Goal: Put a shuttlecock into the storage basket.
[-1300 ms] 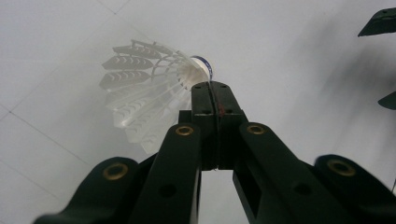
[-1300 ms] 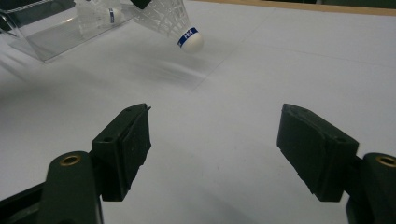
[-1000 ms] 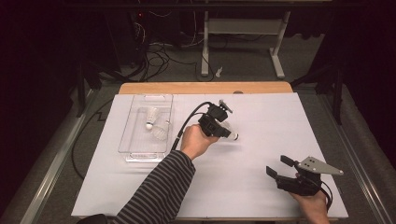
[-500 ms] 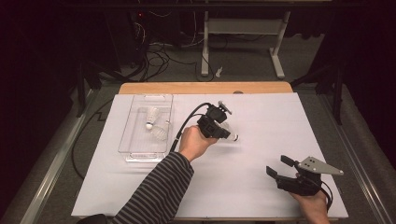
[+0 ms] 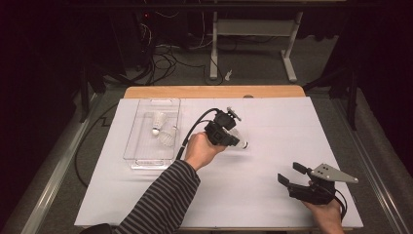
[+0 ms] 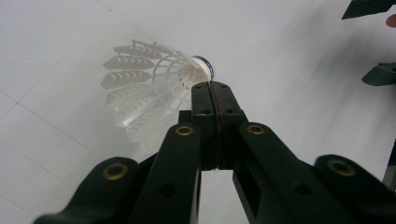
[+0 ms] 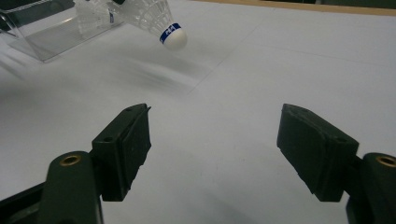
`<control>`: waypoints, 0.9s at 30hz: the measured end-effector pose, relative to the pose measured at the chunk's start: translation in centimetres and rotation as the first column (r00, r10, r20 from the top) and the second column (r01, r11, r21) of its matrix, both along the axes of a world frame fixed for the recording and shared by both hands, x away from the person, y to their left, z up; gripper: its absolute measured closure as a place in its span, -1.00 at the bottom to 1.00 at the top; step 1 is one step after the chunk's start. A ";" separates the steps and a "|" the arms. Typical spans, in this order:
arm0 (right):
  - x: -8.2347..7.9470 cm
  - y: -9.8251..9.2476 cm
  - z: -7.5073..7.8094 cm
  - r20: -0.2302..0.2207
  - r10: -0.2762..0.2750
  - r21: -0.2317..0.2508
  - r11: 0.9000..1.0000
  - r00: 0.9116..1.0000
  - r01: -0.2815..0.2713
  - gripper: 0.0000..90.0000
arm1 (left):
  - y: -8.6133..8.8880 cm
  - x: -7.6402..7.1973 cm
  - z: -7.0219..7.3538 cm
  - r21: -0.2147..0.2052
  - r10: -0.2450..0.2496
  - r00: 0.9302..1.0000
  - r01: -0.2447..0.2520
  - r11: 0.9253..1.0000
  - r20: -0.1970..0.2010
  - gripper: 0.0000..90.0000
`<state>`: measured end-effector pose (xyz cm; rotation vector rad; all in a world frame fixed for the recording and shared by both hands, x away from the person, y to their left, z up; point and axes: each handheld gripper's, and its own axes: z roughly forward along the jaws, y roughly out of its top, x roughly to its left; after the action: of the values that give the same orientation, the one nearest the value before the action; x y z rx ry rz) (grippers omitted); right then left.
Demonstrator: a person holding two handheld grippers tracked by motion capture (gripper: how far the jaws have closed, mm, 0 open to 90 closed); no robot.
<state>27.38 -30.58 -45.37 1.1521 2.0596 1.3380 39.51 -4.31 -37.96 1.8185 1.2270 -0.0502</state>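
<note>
left of left gripper [image 5: 233, 138] | clear bin [image 5: 141, 146], two shuttlecocks | gripper clamps shuttlecock [image 6: 154, 88] | right gripper [image 5: 292, 175] apart

My left hand-held gripper [image 5: 233, 137] – black, two-jawed, a cable trailing from its back – sits in my left hand [image 5: 199, 150], my arm in its striped sleeve [image 5: 160, 204] reaching forward and to the right. Its jaws are pressed together, pinching a white plastic shuttlecock [image 6: 154, 88] by its skirt next to the cork. My right hand-held gripper [image 5: 291, 176], with its grey three-cornered plate, rests low in my right hand [image 5: 324, 214] – jaws spread wide, nothing between them.
</note>
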 end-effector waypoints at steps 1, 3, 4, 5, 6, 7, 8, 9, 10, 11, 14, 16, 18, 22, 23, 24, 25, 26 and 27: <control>0.0 0.0 0.0 0.001 0.001 -0.001 1.000 1.000 -0.001 -0.41 | 0.1 0.0 0.0 0.000 0.001 1.000 -0.001 1.000 0.001 0.99; 0.0 0.0 0.0 0.001 0.001 -0.003 1.000 1.000 -0.001 -0.41 | 0.3 -0.1 0.0 0.000 0.001 1.000 -0.001 1.000 0.002 0.99; 0.0 0.0 0.0 0.000 0.001 -0.003 1.000 1.000 -0.001 -0.41 | 0.4 -0.1 0.0 -0.003 0.005 1.000 -0.005 1.000 0.002 0.99; 0.0 0.0 0.0 0.000 0.002 -0.003 1.000 1.000 -0.002 -0.41 | 0.5 -0.1 0.1 -0.003 0.005 1.000 -0.005 1.000 0.004 0.99; 0.0 0.0 0.0 0.001 0.002 -0.004 1.000 1.000 -0.002 -0.41 | 0.5 -0.1 0.1 -0.005 0.006 1.000 -0.006 1.000 0.004 0.99; 0.0 0.0 0.0 0.000 0.002 -0.004 1.000 1.000 -0.002 -0.41 | 0.6 -0.2 0.1 -0.006 0.006 1.000 -0.006 1.000 0.005 0.99; 0.0 0.0 0.0 -0.001 0.001 -0.004 1.000 1.000 -0.001 -0.41 | 0.7 -0.2 0.1 -0.004 0.004 1.000 -0.004 1.000 0.005 0.99; 0.0 0.0 0.0 -0.001 0.001 -0.005 1.000 1.000 -0.001 -0.41 | 0.7 -0.2 0.2 -0.006 0.006 1.000 -0.006 1.000 0.007 0.99; 0.0 0.0 0.0 -0.001 0.001 -0.005 1.000 1.000 -0.001 -0.41 | 0.8 -0.3 0.2 -0.006 0.005 1.000 -0.005 1.000 0.007 0.99; 0.0 0.0 0.0 -0.001 0.002 -0.006 1.000 1.000 -0.002 -0.41 | 0.8 -0.3 0.2 -0.008 0.005 1.000 -0.005 1.000 0.007 0.99; 0.0 0.1 0.0 0.000 0.004 -0.009 1.000 1.000 -0.004 -0.41 | 1.0 -0.5 0.3 -0.009 0.004 1.000 -0.004 1.000 0.009 0.99; 0.0 0.1 0.0 -0.002 0.004 -0.008 1.000 1.000 -0.004 -0.41 | 1.1 -0.5 0.3 -0.008 0.003 1.000 -0.003 1.000 0.009 0.99; 0.0 0.1 0.0 -0.002 0.004 -0.009 1.000 1.000 -0.004 -0.41 | 1.2 -0.6 0.3 -0.008 0.001 1.000 0.000 1.000 0.010 0.99; 0.0 0.1 -0.1 -0.005 0.003 -0.010 1.000 1.000 -0.003 -0.41 | 1.5 -0.8 0.3 -0.006 0.002 1.000 -0.002 1.000 0.010 0.99; 0.0 0.1 -0.1 -0.005 0.003 -0.012 1.000 1.000 -0.003 -0.41 | 1.5 -0.8 0.3 -0.005 0.000 1.000 0.001 1.000 0.012 0.99; 0.0 0.1 -0.1 -0.005 0.004 -0.013 1.000 1.000 -0.004 -0.41 | 1.6 -0.8 0.4 -0.007 0.000 1.000 0.000 1.000 0.013 0.99; 0.0 0.1 -0.1 -0.004 0.005 -0.013 1.000 1.000 -0.005 -0.41 | 1.6 -0.9 0.4 -0.009 0.000 1.000 0.000 1.000 0.014 0.99; 0.1 0.1 -0.1 -0.004 0.004 -0.013 1.000 1.000 -0.004 -0.41 | 1.7 -0.9 0.5 -0.009 -0.001 1.000 0.001 1.000 0.016 0.99; 0.1 0.1 -0.1 -0.005 0.004 -0.013 1.000 1.000 -0.004 -0.41 | 1.8 -1.0 0.6 -0.009 -0.001 1.000 0.001 1.000 0.018 0.99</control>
<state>27.43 -30.48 -45.44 1.1474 2.0720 1.3232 38.50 -2.55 -37.38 1.8078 1.2117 -0.0403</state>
